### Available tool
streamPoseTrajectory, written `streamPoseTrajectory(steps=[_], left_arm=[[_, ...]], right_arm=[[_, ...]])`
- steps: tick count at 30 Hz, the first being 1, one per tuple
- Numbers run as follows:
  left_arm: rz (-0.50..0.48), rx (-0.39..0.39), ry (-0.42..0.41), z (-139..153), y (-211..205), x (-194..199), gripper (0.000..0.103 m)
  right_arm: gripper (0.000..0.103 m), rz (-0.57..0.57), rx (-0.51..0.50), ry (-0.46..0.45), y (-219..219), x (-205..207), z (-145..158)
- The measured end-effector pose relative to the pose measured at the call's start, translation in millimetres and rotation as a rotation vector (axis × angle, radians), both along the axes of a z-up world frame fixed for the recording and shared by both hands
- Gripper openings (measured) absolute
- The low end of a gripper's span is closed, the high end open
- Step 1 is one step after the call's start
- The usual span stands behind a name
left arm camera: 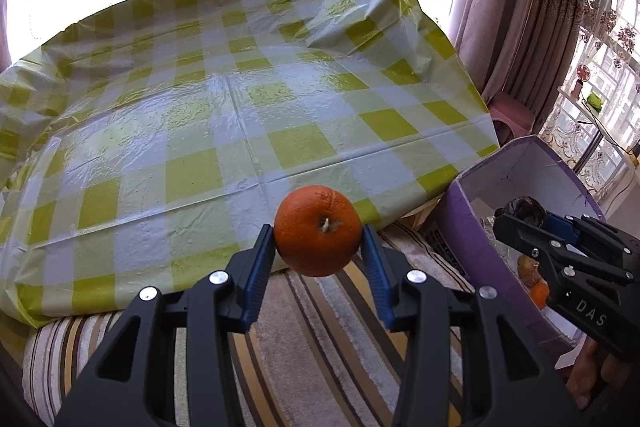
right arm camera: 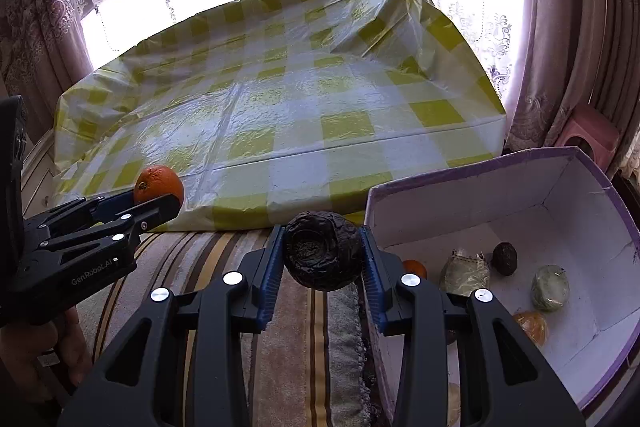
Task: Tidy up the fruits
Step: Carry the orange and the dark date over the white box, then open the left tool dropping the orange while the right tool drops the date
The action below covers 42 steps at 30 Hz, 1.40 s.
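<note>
Both grippers carry fruit off the table edge: left gripper [left arm camera: 319,241] clamps an orange [left arm camera: 318,230], right gripper [right arm camera: 323,254] clamps a dark wrinkled fruit [right arm camera: 323,251].

Each fruit is pinched between blue finger pads [left arm camera: 260,269] above a striped cushion [left arm camera: 320,339], near the front edge of the table with its yellow-checked plastic cloth [left arm camera: 224,99]. To the right stands an open purple box [right arm camera: 472,187], white inside, holding a small dark fruit [right arm camera: 504,258], two pale green wrapped pieces [right arm camera: 550,287] and orange ones [right arm camera: 531,327]. The box's near-left wall lies just beside the right gripper. Far behind, curtains [right arm camera: 568,27] and a pink stool [right arm camera: 592,139].
</note>
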<state>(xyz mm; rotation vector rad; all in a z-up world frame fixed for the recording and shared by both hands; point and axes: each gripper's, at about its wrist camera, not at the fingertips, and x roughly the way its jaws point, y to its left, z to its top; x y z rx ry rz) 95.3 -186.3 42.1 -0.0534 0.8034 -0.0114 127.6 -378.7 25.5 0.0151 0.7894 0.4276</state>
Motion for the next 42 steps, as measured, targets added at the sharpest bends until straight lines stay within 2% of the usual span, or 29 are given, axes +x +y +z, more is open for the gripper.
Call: streamPoseTrajectory(steps=[9,18,30,35,38,40,42], left_arm=[[-0.188,0.027,0.019,-11.1,-77.2,5.1,0.044],[-0.345,0.033,0.065,-27.3,-141.8,11.9,0.044],[-0.462,0.031,0.150,-46.7,-191.4,37.5,0.044],[-0.536,0.046,0.221,-62.7,-212.3,46.1,0.044],[-0.557,0.092,0.234,-70.1,-222.0,48.9,0.044],[-0.588,0.069,0.253,-72.8,-225.5,51.2,0.044],[-0.589,0.082,0.266,-78.1,-228.7,53.2,0.044]], right_arm=[[0.037,-0.187,-0.036,0.016,-74.7,3.1,-18.2],[0.037,-0.304,-0.095,0.026,-119.8,9.9,-33.3],[0.037,-0.382,-0.176,0.073,-149.7,20.7,-57.3],[0.037,-0.391,-0.205,0.103,-156.1,24.6,-69.6],[0.037,-0.389,-0.218,0.125,-156.7,26.8,-78.1],[0.037,-0.386,-0.226,0.134,-156.1,26.9,-82.3],[0.037,-0.385,-0.238,0.132,-155.4,26.9,-84.0]])
